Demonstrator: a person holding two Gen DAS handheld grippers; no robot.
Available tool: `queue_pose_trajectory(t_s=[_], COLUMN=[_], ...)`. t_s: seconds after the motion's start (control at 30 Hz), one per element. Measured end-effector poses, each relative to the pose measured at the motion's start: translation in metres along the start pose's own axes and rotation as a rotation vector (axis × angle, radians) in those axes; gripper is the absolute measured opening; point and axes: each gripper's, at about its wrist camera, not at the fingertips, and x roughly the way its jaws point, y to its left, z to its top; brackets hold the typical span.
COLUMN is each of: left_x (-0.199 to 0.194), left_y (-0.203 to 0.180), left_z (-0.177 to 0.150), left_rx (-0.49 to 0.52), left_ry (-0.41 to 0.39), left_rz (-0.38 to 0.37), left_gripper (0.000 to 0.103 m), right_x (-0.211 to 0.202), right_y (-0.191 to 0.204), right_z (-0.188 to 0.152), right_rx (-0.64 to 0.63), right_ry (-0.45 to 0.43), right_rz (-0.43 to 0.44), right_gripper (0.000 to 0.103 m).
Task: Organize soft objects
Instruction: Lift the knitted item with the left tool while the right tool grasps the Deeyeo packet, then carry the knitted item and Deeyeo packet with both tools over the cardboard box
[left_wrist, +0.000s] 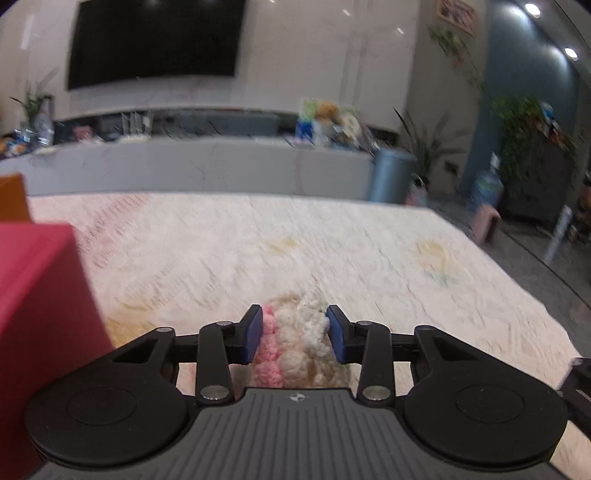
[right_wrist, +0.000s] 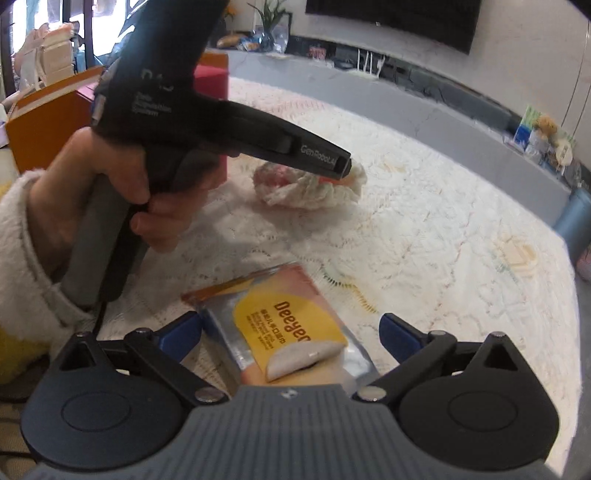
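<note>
A soft knitted bundle (left_wrist: 295, 343) in pink, cream and white lies on the white textured cover (left_wrist: 369, 251). My left gripper (left_wrist: 295, 332) is shut on it, with a blue pad pressed against each side. In the right wrist view the same bundle (right_wrist: 306, 192) sits under the nose of the left tool's black housing (right_wrist: 221, 122), which a hand (right_wrist: 110, 184) holds. My right gripper (right_wrist: 290, 334) stands wide open over a flat silver, yellow and orange packet (right_wrist: 295, 325). The packet lies on the cover (right_wrist: 443, 240) between the fingers, and neither pad presses on it.
A red box (left_wrist: 37, 295) stands close on the left, with an orange box (left_wrist: 11, 199) behind it; both show again as the red box (right_wrist: 210, 81) and the orange box (right_wrist: 44, 122). A grey ledge (left_wrist: 221, 166) runs along the cover's far edge. A fluffy white sleeve (right_wrist: 22, 240) fills the left.
</note>
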Motion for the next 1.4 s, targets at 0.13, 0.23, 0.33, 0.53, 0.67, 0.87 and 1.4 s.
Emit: queue_pose_trajectory(t_s=[0.13,0.23,0.33,0.53,0.67,0.87,1.4], left_x=[0.000,0.000,0.001,0.006,0.013,0.022,-0.045], left_y=[-0.002,-0.007,-0.018,-0.023,-0.035,-0.052,-0.071], left_z=[-0.004,-0.006,-0.011,-0.012,-0.013,-0.015,-0.014], left_rx=[0.010,0.037,0.104,0.132,0.194,0.267,0.352], left_ry=[-0.013,-0.022,-0.027,-0.002,0.032,0.063,-0.248], left_rz=[0.001,-0.014,-0.017,-0.010,0.045,0.168,0.280], left_gripper=[0.056,0.075,0.091,0.092,0.090,0.074,0.030], right_x=[0.007,0.000,-0.010,-0.016,-0.022,-0.018,-0.025], right_y=[-0.013,-0.013,-0.002,-0.009,-0.032,-0.029,-0.056], right_z=[-0.001,-0.003,-0.005,-0.014,-0.019,-0.009,-0.004], right_rx=[0.132,0.118,0.026,0.055,0.215,0.271,0.524], right_ry=[0.032,0.006,-0.032,-0.091,-0.060,-0.014,-0.005], right_rz=[0.029,0.037,-0.001,-0.139,-0.290,-0.358,-0.308], right_gripper=[0.101,0.085,0.072,0.068,0.068,0.068,0.058])
